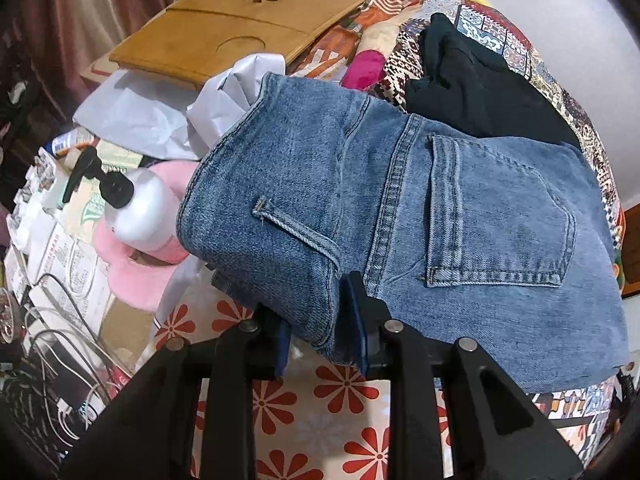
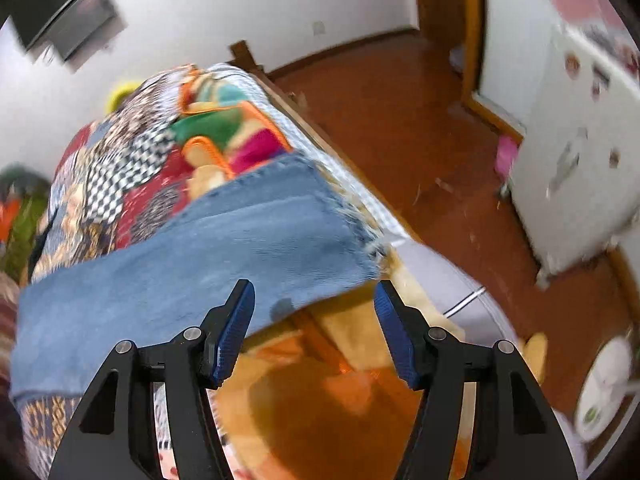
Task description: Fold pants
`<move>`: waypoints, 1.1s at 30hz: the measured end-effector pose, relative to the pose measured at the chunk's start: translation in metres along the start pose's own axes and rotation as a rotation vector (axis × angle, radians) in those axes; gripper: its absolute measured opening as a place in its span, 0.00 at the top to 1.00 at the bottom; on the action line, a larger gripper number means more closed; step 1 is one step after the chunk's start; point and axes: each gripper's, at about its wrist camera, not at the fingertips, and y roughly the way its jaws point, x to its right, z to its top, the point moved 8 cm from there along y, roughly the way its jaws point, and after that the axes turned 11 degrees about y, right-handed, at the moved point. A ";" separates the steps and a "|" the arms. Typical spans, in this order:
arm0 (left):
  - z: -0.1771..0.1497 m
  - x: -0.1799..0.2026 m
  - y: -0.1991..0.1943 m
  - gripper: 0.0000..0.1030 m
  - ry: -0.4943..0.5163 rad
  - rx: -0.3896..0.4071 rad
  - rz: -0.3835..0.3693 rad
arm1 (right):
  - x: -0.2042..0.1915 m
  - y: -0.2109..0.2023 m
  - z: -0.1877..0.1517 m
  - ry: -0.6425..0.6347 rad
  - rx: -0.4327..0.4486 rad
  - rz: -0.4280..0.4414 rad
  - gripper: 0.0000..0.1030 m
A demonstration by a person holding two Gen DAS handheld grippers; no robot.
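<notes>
In the left wrist view, the left hand-held gripper (image 1: 320, 328) has its 2 blue-padded fingers closed on a folded edge of the jeans (image 1: 400, 208) near the waistband end, the denim bunched between the pads. The jeans lie across a bed covered with a patchwork quilt (image 1: 500, 40) and a red-flowered sheet (image 1: 320, 400), back pocket (image 1: 500, 220) up. A dark garment (image 1: 472, 84) sits just beyond them, a wooden lap tray (image 1: 240, 28) rests farther back, and a white pump bottle (image 1: 140, 208) stands on a pink cushion (image 1: 128, 268) to the side. In the right wrist view, which is motion-blurred, the right hand-held gripper (image 2: 316, 328) is wide open and holds nothing; it hovers just short of the frayed hem end of the jeans (image 2: 224, 248), which lies on the quilt (image 2: 132, 168) close to the bed's edge, above the wooden floor (image 2: 400, 120). By my judgement, the fold is under way: 1 end is secured and the hem end is not yet gripped. The next move calls for the right fingers to straddle the hem edge and close on both layers, keeping clear of the quilt beneath, so the 2 ends can be brought together evenly.
</notes>
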 end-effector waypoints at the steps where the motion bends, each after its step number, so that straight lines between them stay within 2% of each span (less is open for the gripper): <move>1: 0.000 0.001 0.000 0.75 0.009 0.004 0.011 | 0.004 0.005 -0.001 0.021 -0.016 0.009 0.43; 5: 0.005 0.007 -0.008 0.83 0.060 0.037 0.075 | 0.011 0.024 -0.001 0.090 -0.043 0.042 0.44; 8: 0.011 0.013 -0.018 0.85 0.098 0.062 0.120 | 0.006 0.025 0.000 0.104 -0.021 0.056 0.73; 9: 0.014 0.017 -0.024 0.85 0.118 0.078 0.136 | 0.000 0.021 0.001 0.084 -0.010 0.062 0.94; 11: 0.021 0.026 -0.036 0.85 0.160 0.117 0.162 | -0.007 0.017 0.004 0.028 0.016 0.048 0.94; 14: 0.037 0.039 -0.061 0.86 0.204 0.178 0.176 | -0.027 -0.004 0.019 -0.127 0.092 0.020 0.94; 19: 0.060 0.042 -0.102 0.86 0.190 0.275 0.150 | -0.059 -0.052 0.067 -0.231 0.252 0.036 0.96; 21: 0.058 0.036 -0.108 0.86 0.169 0.279 0.132 | -0.071 -0.072 0.086 -0.264 0.309 0.041 0.96; 23: 0.049 0.026 -0.098 0.86 0.144 0.246 0.119 | -0.075 -0.079 0.095 -0.286 0.335 0.034 0.96; 25: 0.031 0.014 -0.071 0.86 0.095 0.166 0.081 | -0.073 -0.071 0.097 -0.304 0.329 0.009 0.96; 29: -0.002 0.004 -0.020 0.85 0.068 0.042 0.033 | -0.055 -0.029 0.080 -0.289 0.228 -0.041 0.96; 31: -0.013 0.005 -0.006 0.84 0.054 0.012 0.023 | -0.042 -0.007 0.066 -0.262 0.169 -0.062 0.96; 33: -0.018 0.007 -0.002 0.81 0.051 0.015 0.037 | -0.027 0.007 0.052 -0.236 0.126 -0.085 0.96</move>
